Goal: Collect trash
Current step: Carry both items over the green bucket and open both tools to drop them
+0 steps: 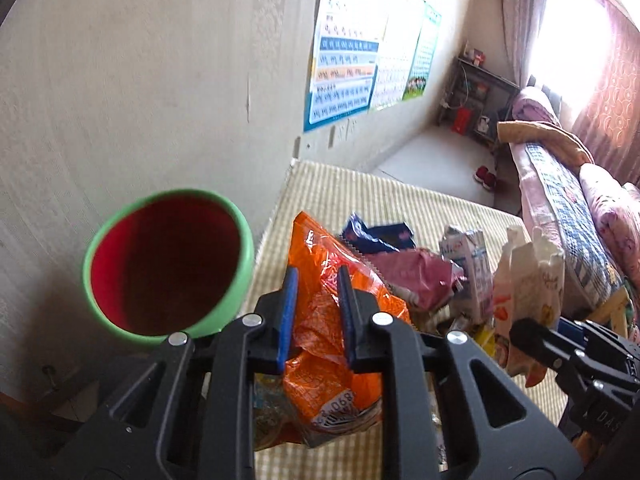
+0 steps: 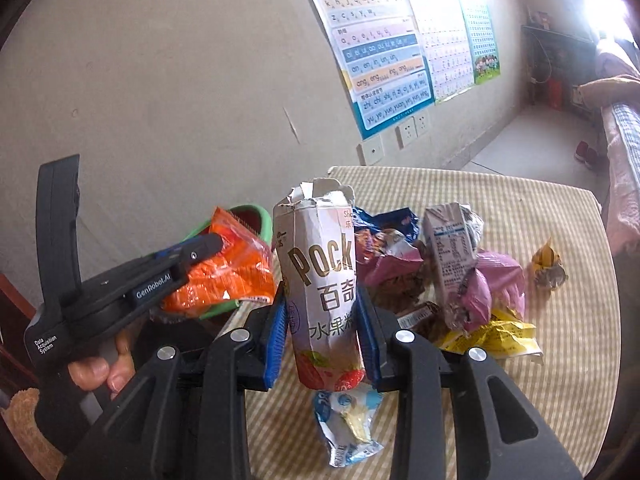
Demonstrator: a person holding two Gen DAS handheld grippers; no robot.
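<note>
Over a checked table (image 2: 540,216) strewn with wrappers, beside a green-rimmed bin (image 1: 168,264) at far left: left gripper (image 1: 316,312) clenched on an orange snack bag (image 1: 320,320), right gripper (image 2: 322,332) grasping a torn Pocky box (image 2: 320,280), both lifted clear.

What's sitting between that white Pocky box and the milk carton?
In the right wrist view, a blue wrapper and crumpled pink wrappers lie between Pocky box and milk carton.
</note>
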